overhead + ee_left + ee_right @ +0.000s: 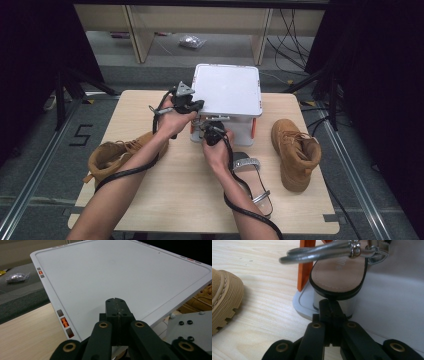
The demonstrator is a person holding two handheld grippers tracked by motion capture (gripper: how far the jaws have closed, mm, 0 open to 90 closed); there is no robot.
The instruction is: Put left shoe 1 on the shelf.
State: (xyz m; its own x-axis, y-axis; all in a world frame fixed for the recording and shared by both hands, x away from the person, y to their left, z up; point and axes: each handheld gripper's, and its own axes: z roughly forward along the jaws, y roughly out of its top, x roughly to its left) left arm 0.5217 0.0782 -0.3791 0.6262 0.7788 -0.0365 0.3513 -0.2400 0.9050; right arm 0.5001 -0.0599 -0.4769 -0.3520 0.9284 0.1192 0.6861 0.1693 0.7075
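Observation:
A white two-level rack (pixel 227 90) stands at the table's back centre, with orange posts (pixel 304 267). My left gripper (pixel 192 105) is shut and empty, its tips (pixel 116 305) over the near left edge of the rack's flat top panel (pixel 112 277). My right gripper (pixel 206 125) is lower, at the rack's front. It is shut with nothing between the jaws (pixel 329 306), its tips right at the block heel of a silver-strapped sandal (pixel 338 275) that sits on the rack's lower shelf (pixel 387 315). Whether the tips touch the heel I cannot tell.
A second silver sandal (pixel 252 182) lies on the table beside my right forearm. One tan boot (pixel 117 155) lies at the left, another tan boot (pixel 295 152) at the right. A plastic bag (pixel 191 41) is on the floor behind the table.

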